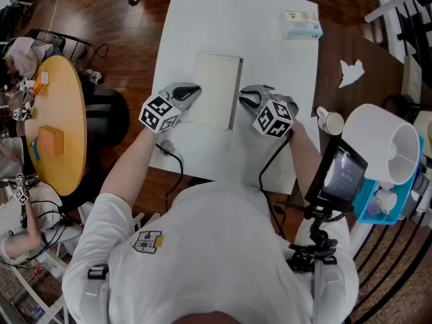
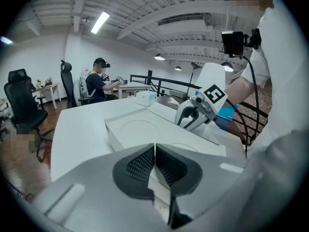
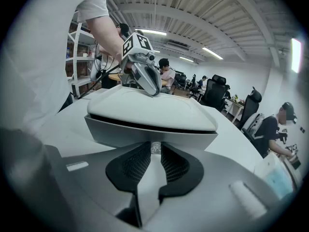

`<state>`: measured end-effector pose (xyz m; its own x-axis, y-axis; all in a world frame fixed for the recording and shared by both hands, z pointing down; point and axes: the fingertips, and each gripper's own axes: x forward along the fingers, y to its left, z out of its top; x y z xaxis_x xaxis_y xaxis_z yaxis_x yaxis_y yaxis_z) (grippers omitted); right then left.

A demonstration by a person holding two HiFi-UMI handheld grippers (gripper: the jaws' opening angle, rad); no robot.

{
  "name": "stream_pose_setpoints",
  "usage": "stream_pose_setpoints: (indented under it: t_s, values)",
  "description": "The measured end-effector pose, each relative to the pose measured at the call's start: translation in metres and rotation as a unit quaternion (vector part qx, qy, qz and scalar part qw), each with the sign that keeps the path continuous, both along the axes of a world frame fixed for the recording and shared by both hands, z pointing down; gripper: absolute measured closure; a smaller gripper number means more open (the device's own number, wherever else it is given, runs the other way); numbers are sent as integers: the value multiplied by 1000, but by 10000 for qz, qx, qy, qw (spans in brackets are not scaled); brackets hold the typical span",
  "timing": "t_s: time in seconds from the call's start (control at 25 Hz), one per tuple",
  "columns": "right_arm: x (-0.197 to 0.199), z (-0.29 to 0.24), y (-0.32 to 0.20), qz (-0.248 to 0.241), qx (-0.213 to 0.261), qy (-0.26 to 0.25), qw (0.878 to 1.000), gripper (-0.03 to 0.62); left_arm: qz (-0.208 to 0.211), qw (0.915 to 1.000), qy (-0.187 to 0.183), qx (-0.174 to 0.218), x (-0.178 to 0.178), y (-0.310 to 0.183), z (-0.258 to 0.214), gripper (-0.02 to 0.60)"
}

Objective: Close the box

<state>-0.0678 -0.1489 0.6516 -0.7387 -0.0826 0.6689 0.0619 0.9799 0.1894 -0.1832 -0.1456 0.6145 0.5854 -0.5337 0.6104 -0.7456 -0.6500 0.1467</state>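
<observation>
A flat white box (image 1: 217, 86) lies in the middle of the white table (image 1: 202, 19). In the right gripper view its lid (image 3: 149, 108) rests on the base with a dark slit under it. My left gripper (image 1: 194, 92) sits at the box's left edge, jaws shut (image 2: 154, 146) with their tips against the box (image 2: 140, 129). My right gripper (image 1: 244, 98) is at the right edge. Its jaws (image 3: 154, 146) are pinched on a small pale tab at the box's side. Each gripper shows across the box in the other's view: the right gripper (image 2: 186, 122) and the left gripper (image 3: 152, 88).
A small tissue box (image 1: 300, 24) stands at the table's far right corner. A white cup (image 1: 331, 121), a large white cylinder (image 1: 381, 144) and a phone on a mount lie to the right. A round wooden table (image 1: 57, 123) and a black stool (image 1: 108, 113) stand at the left.
</observation>
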Motion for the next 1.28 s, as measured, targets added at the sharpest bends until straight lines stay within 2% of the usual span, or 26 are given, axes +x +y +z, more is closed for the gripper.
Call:
stream_pose_setpoints:
  t_s: [0.36,0.76,0.92,1.04,1.12,1.28]
  values:
    - [-1,0,1,42,83,48,9999,528,5,10000,59,-49,2,1,0,572]
    - [-13,0,3,50,125,57,9999,523,-38,9991,416,-116,11,1,-2,572]
    - [-5,-3,1,327,-56,-53,9994,518,-78,9974,703,-156,11,4,-8,569]
    - [13,-13,5,904,-314,-300,9950,521,-521,9928,1073,45,-8,13,-26,569]
    - [29,-22,15,1356,-453,-471,9886,571,-981,9872,1247,148,-27,30,-32,569]
    - [44,-39,49,1924,-545,-701,9773,583,-1662,9795,1131,117,-67,92,-13,569]
